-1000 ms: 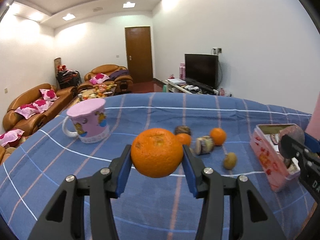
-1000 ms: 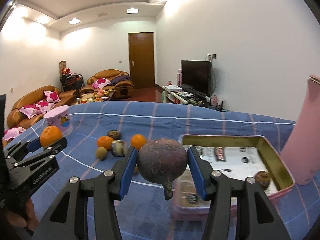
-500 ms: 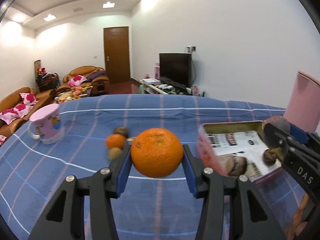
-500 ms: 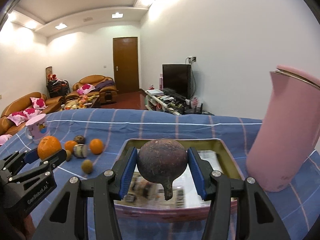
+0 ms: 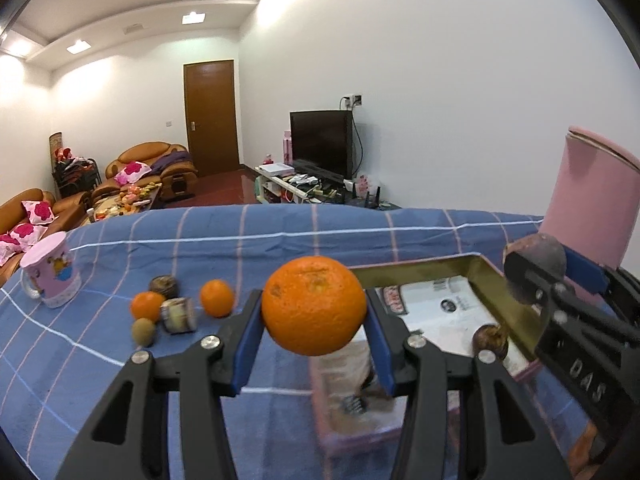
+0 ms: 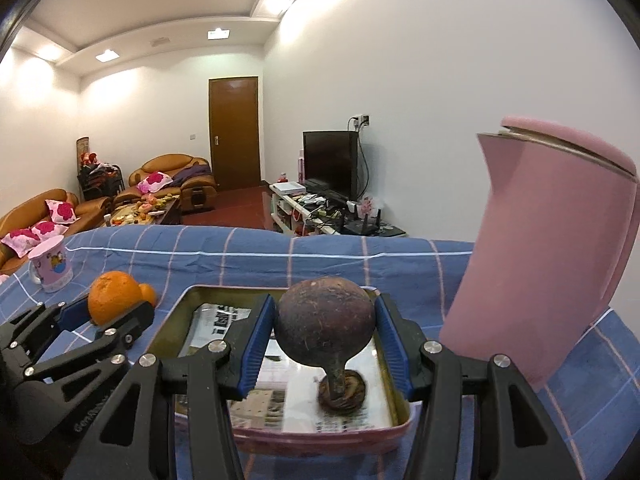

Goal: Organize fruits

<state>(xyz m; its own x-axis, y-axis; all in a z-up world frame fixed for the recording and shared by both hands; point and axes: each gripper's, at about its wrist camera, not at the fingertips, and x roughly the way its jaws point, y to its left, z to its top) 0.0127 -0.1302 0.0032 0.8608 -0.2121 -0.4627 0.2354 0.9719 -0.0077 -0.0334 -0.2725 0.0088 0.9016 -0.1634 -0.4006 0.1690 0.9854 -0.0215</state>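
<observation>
We see the desk (image 5: 280, 248) under a blue checked cloth, with a tall pink jug (image 6: 560, 248) at its 2 o'clock edge. Just beside the jug lies the pink tin (image 6: 320, 436), paper-lined, with one dark round fruit (image 6: 344, 392) already resting inside. A pink mug (image 5: 50, 276) stands far off at 9 o'clock.

Our left gripper (image 5: 314, 344) points forward and slightly downward at the tin's near corner, its jaws partly open and pressed on a large orange (image 5: 314, 306), held off the cloth. Our right gripper (image 6: 326, 354) tilts the same way, directly above the tin, its jaws partly open and clamped on a dark brown fruit (image 6: 324, 324) with its stem hanging down over the tin's floor.

At 10 o'clock from the left gripper, a cluster stays on the cloth: two small oranges (image 5: 216, 298), a brown-and-white fruit (image 5: 178, 314), another dark fruit (image 5: 164, 284) and a kiwi (image 5: 143, 331).
</observation>
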